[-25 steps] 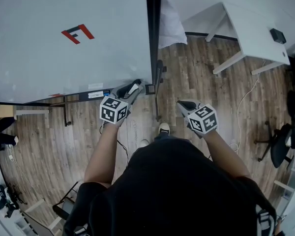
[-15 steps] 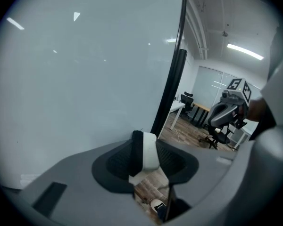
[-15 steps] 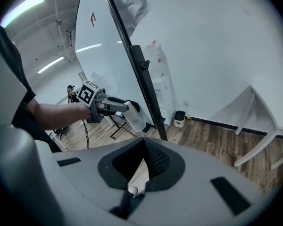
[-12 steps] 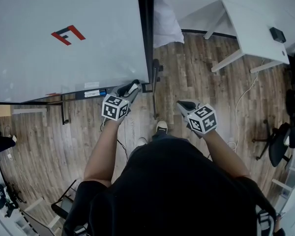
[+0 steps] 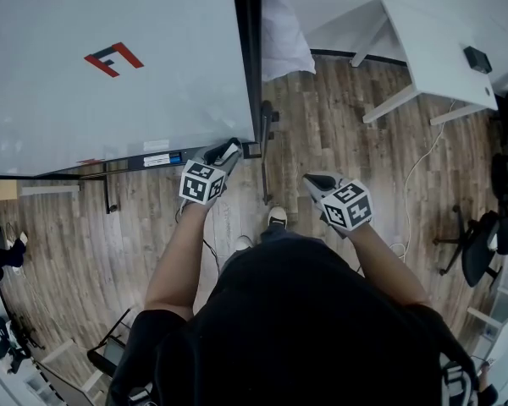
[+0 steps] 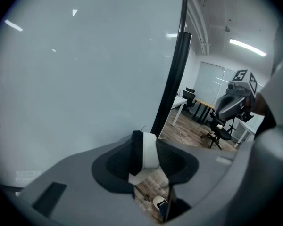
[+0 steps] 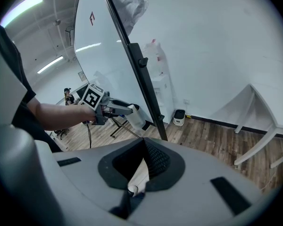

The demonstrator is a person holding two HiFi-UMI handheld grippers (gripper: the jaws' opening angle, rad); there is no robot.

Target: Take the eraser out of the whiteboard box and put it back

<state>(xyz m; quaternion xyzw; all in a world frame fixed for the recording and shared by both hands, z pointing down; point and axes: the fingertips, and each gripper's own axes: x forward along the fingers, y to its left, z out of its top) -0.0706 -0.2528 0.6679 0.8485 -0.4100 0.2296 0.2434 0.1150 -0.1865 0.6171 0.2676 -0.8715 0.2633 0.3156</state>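
My left gripper [image 5: 223,152] is shut on the eraser [image 6: 149,153], a white block with a black felt side that stands upright between the pads. It hangs by the lower right corner of the whiteboard [image 5: 110,100], just off the dark tray [image 5: 148,161] along the board's bottom edge. The right gripper view shows that left gripper [image 7: 132,113] with the white eraser [image 7: 136,117] sticking out ahead of it, next to the black stand post [image 7: 146,88]. My right gripper [image 5: 317,180] is held apart to the right over the floor, its jaws together and with nothing between them.
The whiteboard carries a red mark [image 5: 113,58] and stands on a black frame [image 5: 247,57]. A white table [image 5: 440,49] is at the far right, an office chair [image 5: 483,244] at the right edge. The wood floor [image 5: 339,134] lies beneath, with my shoe [image 5: 278,218] below the grippers.
The left gripper has sunk a little with the eraser, staying by the board's lower right corner. The right gripper has kept still.
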